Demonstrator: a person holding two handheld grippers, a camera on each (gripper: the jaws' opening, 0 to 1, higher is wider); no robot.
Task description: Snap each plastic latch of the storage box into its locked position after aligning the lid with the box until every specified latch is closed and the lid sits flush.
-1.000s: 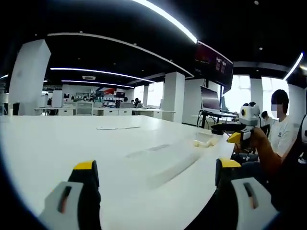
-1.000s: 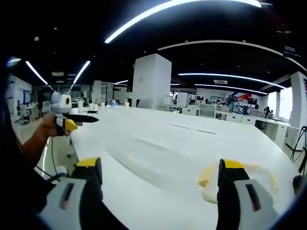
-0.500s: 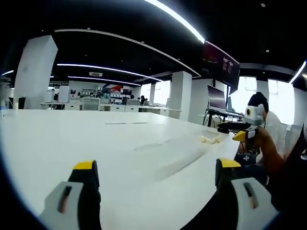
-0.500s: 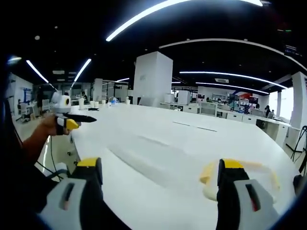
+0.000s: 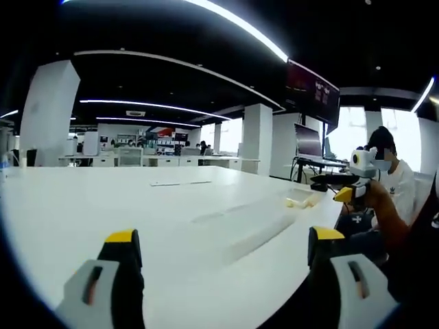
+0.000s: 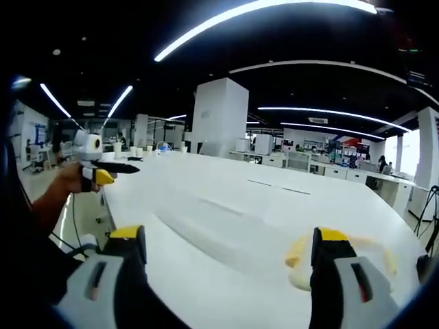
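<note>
The left gripper view sat low at the near edge of the white table (image 5: 103, 205), looking along its own jaws across the tabletop toward the far office. At its right edge it caught the right gripper (image 5: 341, 186), held off the table's side. The right gripper view looked over the same table (image 6: 274, 205) from the other side, with the left gripper (image 6: 113, 171) at its left edge. Both shared the pale translucent storage box (image 5: 254, 229) (image 6: 206, 229) between them.

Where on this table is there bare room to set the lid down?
The table is bare on the far side of the clear box, out to the far strip. It is crowded near the yellow latches, by the right claw.
</note>
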